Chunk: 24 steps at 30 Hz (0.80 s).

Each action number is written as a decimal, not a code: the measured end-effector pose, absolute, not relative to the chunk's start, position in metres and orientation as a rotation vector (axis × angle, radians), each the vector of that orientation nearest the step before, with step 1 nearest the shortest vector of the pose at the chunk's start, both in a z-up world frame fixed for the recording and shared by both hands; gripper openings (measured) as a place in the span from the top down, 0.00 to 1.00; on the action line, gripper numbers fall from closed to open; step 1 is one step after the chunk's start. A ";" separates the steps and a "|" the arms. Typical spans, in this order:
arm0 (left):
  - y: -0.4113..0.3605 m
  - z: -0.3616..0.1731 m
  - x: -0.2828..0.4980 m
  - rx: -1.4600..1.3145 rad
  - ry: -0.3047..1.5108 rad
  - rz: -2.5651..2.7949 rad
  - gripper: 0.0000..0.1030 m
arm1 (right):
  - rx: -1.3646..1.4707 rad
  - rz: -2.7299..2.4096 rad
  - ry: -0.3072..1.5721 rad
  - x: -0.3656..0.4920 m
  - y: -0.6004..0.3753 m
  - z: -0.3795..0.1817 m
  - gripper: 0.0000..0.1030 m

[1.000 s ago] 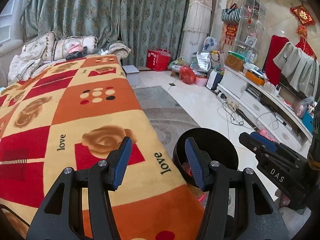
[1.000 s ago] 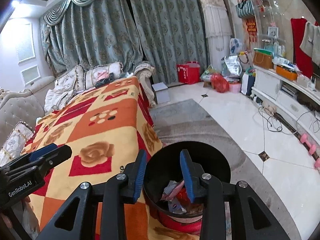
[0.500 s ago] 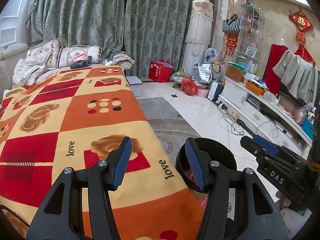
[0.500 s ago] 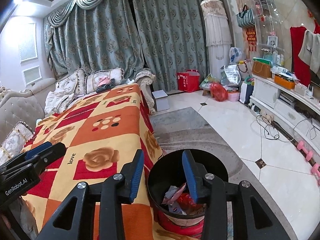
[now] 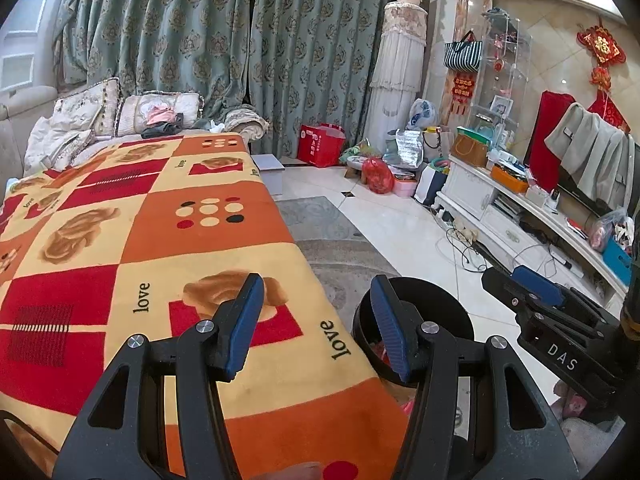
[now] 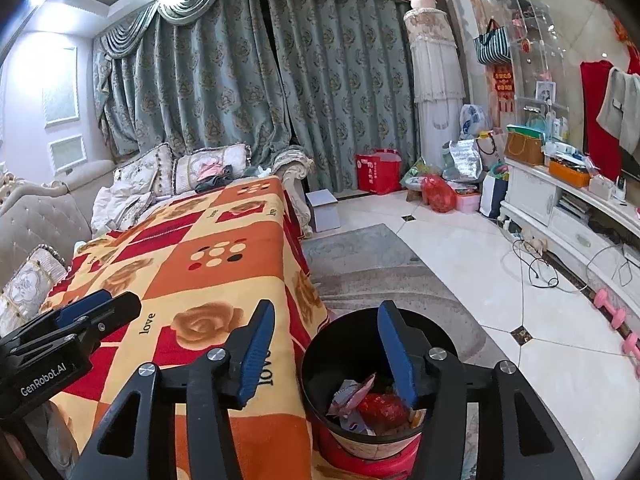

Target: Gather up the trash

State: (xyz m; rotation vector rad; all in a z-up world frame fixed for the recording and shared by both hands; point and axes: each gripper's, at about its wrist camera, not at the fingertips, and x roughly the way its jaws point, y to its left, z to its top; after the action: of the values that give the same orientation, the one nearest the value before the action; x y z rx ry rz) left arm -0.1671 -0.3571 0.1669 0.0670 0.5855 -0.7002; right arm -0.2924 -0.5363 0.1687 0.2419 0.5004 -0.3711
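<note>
Broadly, the risk lies in where things stand rather than in anything held, since the patterned blanket [image 5: 168, 240] covers the whole desk beside the sofa and shows no litter that I can see on its top, so a sweep across it could catch the cloth itself and drag it toward the edge. Next in size, the black bin [image 6: 380, 380] sits on the floor tight against the hanging edge of that blanket, holding the trash [image 6: 372, 400], a heap of wrappers and something red; the pile already rises partway up the inside, so another piece dropped from this height could glance off it or off the rim and land on the grey rug [image 6: 380, 280]. A knock from either tool could also tip the bin, which seems to stand on a red base that I cannot make out clearly. Right above the bin, the right gripper [image 6: 324, 354] has just been opening and now stands parted with nothing between its blue pads, so whatever it brought is released. Beside it over the blanket, the left gripper [image 5: 316, 322] is likewise parted and empty. With the two so near each other, a hurried reach by one could strike the other. Whether more litter lies elsewhere in the room I cannot tell.
</note>
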 end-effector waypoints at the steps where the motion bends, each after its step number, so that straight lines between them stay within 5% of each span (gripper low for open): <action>1: -0.357 0.167 -0.168 0.067 0.586 -0.701 0.47 | 0.242 -0.371 0.501 -0.293 -0.537 0.168 0.49; 24: -0.362 0.164 -0.172 0.074 0.601 -0.715 0.47 | 0.239 -0.370 0.511 -0.293 -0.541 0.164 0.40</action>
State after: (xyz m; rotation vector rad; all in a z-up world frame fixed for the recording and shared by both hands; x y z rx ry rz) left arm -0.1716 -0.3622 0.1636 0.0741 0.6006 -0.7145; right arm -0.2933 -0.5406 0.1643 0.2388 0.5110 -0.3704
